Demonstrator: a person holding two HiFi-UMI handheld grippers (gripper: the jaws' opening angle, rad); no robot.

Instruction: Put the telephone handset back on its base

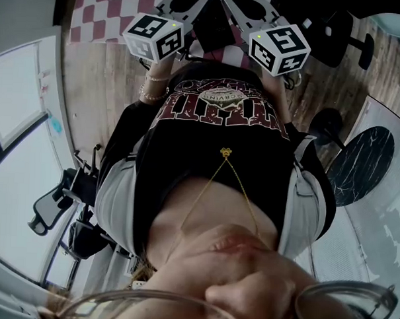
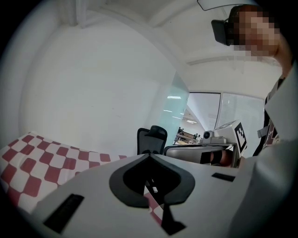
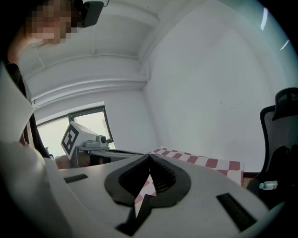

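No telephone handset or base shows in any view. In the head view both grippers are held out in front of a person's black printed shirt [image 1: 219, 110]. The left gripper [image 1: 188, 1] and the right gripper [image 1: 248, 7] point toward a red-and-white checked cloth [image 1: 104, 6]. Seen from its own camera, the left gripper [image 2: 149, 156] has its jaws closed tip to tip with nothing between them. The right gripper [image 3: 150, 156] is shut and empty the same way. Each gripper's marker cube shows in the other's view.
The checked cloth [image 2: 37, 158] [image 3: 205, 162] covers a table ahead of a white wall. A black office chair [image 2: 151, 138] stands beyond it, with another chair [image 3: 281, 139] at the right. A dark round marble table [image 1: 362, 162] and a chair [image 1: 56, 205] stand on the wood floor.
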